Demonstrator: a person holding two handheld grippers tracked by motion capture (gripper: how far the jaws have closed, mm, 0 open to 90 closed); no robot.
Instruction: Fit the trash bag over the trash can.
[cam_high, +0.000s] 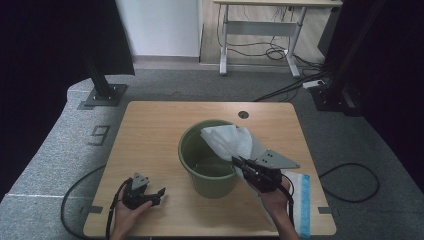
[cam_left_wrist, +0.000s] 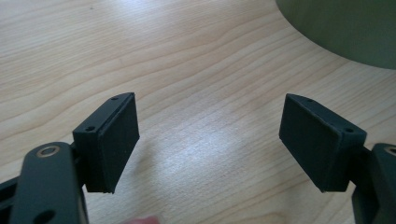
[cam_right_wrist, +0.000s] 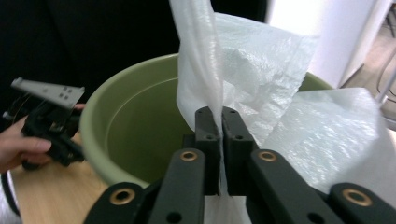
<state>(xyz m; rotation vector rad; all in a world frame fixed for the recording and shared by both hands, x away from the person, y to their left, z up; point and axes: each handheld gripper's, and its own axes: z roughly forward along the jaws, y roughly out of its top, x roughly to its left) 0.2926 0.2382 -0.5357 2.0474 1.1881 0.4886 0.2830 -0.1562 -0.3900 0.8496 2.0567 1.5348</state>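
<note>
Near the middle of the desk (cam_high: 150, 125), a little toward its right edge, stands a green bucket (cam_high: 207, 177). A thin white plastic bag (cam_high: 227, 140) hangs over the bucket's right rim, part of it draped into the opening and part spilling outside. The right claw (cam_high: 239, 162) reaches in from the near right corner and is clamped on the bag: in the right gripper view its two black jaws stand almost together with a fold of the plastic bag (cam_right_wrist: 205, 70) pinched between them, the sheet rising above the jaws in front of the green bucket (cam_right_wrist: 135, 140). The grey three-cornered plate on this claw sits just right of the bucket. A folded white and blue pack (cam_high: 302, 200) lies along the desk's right edge by the near corner. The left claw (cam_high: 161, 191) rests low near the desk's near edge, left of the bucket and apart from it, its jaws wide apart over bare wood with nothing between them.
</note>
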